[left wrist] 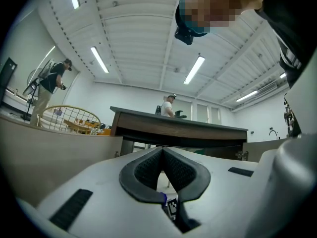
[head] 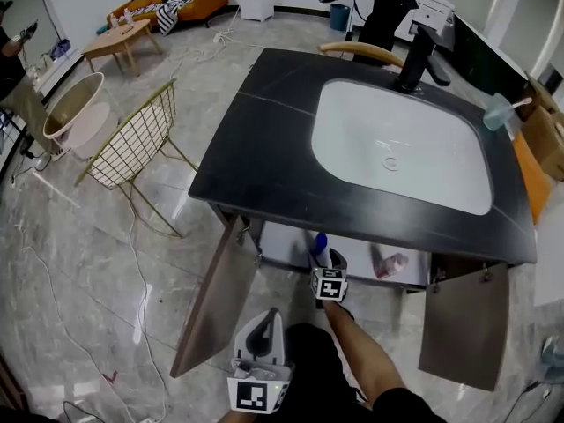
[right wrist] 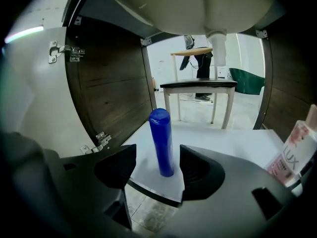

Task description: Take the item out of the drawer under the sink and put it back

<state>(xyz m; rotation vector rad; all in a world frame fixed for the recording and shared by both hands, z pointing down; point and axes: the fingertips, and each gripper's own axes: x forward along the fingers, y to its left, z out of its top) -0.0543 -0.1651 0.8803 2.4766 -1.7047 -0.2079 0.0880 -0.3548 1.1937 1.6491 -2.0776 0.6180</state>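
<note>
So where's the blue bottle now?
In the right gripper view the blue bottle stands upright on the white shelf, between the right gripper's open jaws, left of the pink bottle.

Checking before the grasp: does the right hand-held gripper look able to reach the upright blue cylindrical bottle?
Likely yes: the right hand-held gripper is open around the blue cylindrical bottle, nothing between.

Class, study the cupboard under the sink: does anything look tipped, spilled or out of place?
Nothing clearly stands out. The blue bottle stands upright on the white shelf, and no spill shows. The pink bottle looks tilted, perhaps only from lens distortion.
</note>
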